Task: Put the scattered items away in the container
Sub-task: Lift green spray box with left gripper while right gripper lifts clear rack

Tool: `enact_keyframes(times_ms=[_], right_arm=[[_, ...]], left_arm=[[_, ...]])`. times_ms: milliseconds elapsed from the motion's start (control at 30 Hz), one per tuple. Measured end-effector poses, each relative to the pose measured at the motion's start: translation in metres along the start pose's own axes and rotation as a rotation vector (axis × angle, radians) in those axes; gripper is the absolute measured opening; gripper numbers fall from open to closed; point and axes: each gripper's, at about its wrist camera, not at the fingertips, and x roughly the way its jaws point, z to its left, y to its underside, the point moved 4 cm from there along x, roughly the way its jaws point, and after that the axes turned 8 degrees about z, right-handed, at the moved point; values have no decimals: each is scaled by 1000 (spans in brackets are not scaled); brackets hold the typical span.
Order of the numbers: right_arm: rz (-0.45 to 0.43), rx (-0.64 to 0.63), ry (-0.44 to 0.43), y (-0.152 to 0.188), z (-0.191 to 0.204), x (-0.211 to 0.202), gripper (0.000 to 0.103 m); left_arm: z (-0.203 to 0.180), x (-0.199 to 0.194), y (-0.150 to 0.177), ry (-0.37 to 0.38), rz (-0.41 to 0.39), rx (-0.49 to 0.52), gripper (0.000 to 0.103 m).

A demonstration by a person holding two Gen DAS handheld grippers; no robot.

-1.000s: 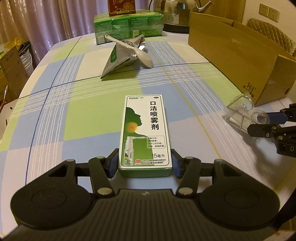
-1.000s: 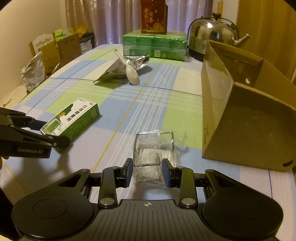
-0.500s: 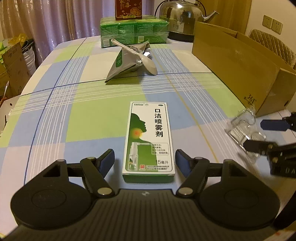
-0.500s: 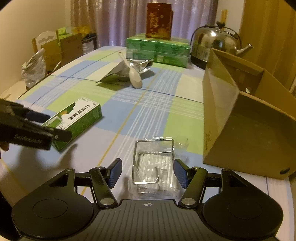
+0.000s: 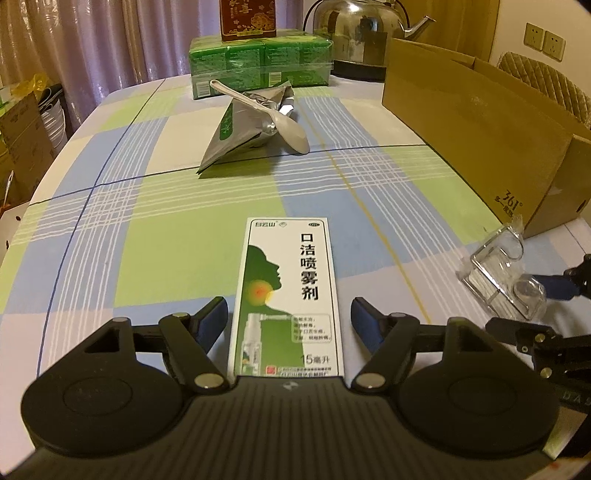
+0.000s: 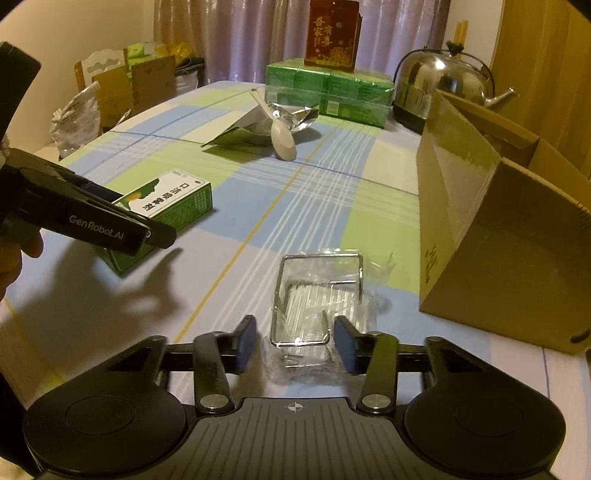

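Left gripper (image 5: 288,317): jaws spread wide, gripping nothing. The green-and-white spray box (image 5: 288,295) lies flat on the checked tablecloth (image 5: 147,229) between the two fingers, its near end deep in the jaw opening, with a gap to each pad.

Right gripper (image 6: 295,341): jaws parted, gripping nothing. The clear plastic case (image 6: 317,306), wrapped in crinkled film and filled with thin white sticks, sits between the fingers, clear of both pads as far as the view shows.

Cardboard box (image 6: 509,236): the container, standing on the table ahead and to the right of the right jaws, top flaps open. The clear case rests outside it, near its closest corner.

Foil pouch (image 5: 243,129): well ahead of the left jaws, crumpled, with a spoon (image 5: 273,114) lying across it, bowl toward the camera.

Far end of the table, beyond both jaws: a shrink-wrapped block of green packets (image 5: 260,66) carrying a red carton (image 6: 332,35); a steel kettle (image 6: 443,92) beside it, behind the cardboard box.
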Motion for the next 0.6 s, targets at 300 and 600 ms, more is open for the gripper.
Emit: enact_keyframes(times_ms=[300,600], right_arm=[[-9,-12,0,0,-4,2,29],[-14,16,-21,-2,-7,-7,28]], left_arm=[[-5,9,-2,-9,17,17,61],[-12,-2,5,-2,23,34,51]])
